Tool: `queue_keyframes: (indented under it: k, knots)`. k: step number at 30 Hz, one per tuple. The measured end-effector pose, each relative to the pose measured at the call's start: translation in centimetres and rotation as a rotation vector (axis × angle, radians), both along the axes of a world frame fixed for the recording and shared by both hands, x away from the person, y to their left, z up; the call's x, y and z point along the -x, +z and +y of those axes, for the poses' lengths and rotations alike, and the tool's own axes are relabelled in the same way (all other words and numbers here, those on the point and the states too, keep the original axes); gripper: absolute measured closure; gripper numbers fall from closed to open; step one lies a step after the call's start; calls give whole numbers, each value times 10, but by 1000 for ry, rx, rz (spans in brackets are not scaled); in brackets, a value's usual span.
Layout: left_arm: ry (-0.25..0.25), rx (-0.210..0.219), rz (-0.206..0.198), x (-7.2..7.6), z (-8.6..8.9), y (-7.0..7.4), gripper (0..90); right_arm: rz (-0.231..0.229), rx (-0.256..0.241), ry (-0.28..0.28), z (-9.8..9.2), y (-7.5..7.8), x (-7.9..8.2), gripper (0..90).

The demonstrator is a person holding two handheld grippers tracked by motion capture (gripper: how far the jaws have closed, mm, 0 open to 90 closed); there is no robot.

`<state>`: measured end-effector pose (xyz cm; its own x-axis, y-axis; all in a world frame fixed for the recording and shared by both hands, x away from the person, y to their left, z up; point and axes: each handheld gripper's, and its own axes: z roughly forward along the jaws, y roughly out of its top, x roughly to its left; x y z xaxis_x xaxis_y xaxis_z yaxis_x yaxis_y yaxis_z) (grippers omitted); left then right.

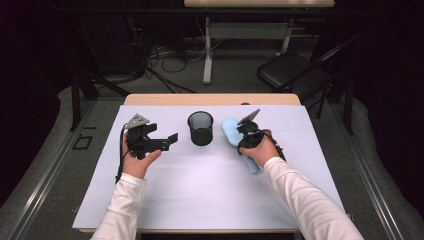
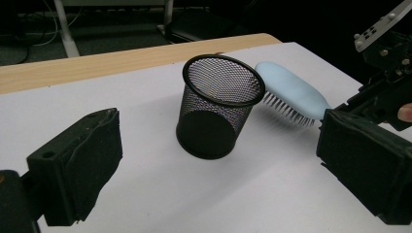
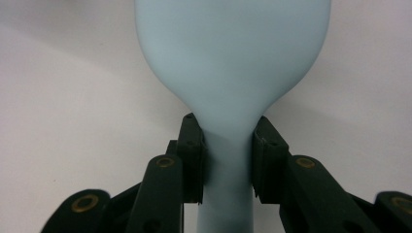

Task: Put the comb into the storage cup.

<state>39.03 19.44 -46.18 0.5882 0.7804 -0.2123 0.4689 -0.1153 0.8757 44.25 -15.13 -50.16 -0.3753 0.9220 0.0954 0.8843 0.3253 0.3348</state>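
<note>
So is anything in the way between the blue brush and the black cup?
No, nothing visible. The right gripper is shut on the blue brush at its neck, and the brush head lies right beside the black mesh cup. Between them there is just bare white table cover.

One black mesh cup (image 1: pixel 200 128) stands on the desk (image 1: pixel 210 190), and one light-blue hairbrush (image 1: pixel 231 129) lies beside it. There are two grippers: the left gripper (image 1: pixel 172 136) and the right gripper (image 1: pixel 240 131). One folding chair (image 1: pixel 290 70) stands beyond.
</note>
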Motion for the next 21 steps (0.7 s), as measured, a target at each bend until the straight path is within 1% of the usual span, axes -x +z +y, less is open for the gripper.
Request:
queue_keyframes:
  k: [1, 3, 4, 5, 6, 7, 8, 9, 11, 12, 16, 17, 19, 21]
  knots:
    - [-1, 1, 1, 0, 0, 0, 28, -14, -5, 13, -1, 1, 1, 696]
    - [-3, 1, 2, 0, 0, 0, 28, -14, -4, 11, -2, 3, 2, 696]
    - [-4, 0, 2, 0, 0, 0, 28, -21, -18, 20, -4, 5, 4, 696]
    - [-6, 1, 3, 0, 0, 1, 28, -21, -18, 20, -4, 5, 4, 696]
    - [-8, 2, 5, 0, 0, 1, 28, -13, -21, 5, -4, 8, 6, 696]
    - [-13, 8, 6, 1, 0, 1, 28, -26, -24, 27, -7, 11, 7, 696]
    - [-13, 8, 6, 1, 0, 1, 28, -38, -42, 24, -8, 12, 8, 696]
    - [-31, 18, 5, 1, -1, 1, 28, -40, -47, 20, -9, 14, 9, 696]
    - [-35, 20, 5, 1, -2, 1, 27, -43, -47, 22, -11, 15, 10, 696]
    - [-48, 14, 7, 2, -4, 0, 27, -62, -55, 28, -13, 17, 11, 696]
    - [-54, 14, 13, 2, -6, 0, 27, -64, -49, 32, -15, 18, 13, 696]
    - [-55, 16, 14, 2, -6, 0, 27, -64, -41, 41, -17, 19, 14, 696]
    - [-53, 17, 14, 3, -6, 0, 27, -73, -47, 44, -17, 20, 15, 696]
    - [-49, 19, 13, 3, -6, 1, 27, -73, -50, 50, -17, 21, 15, 696]
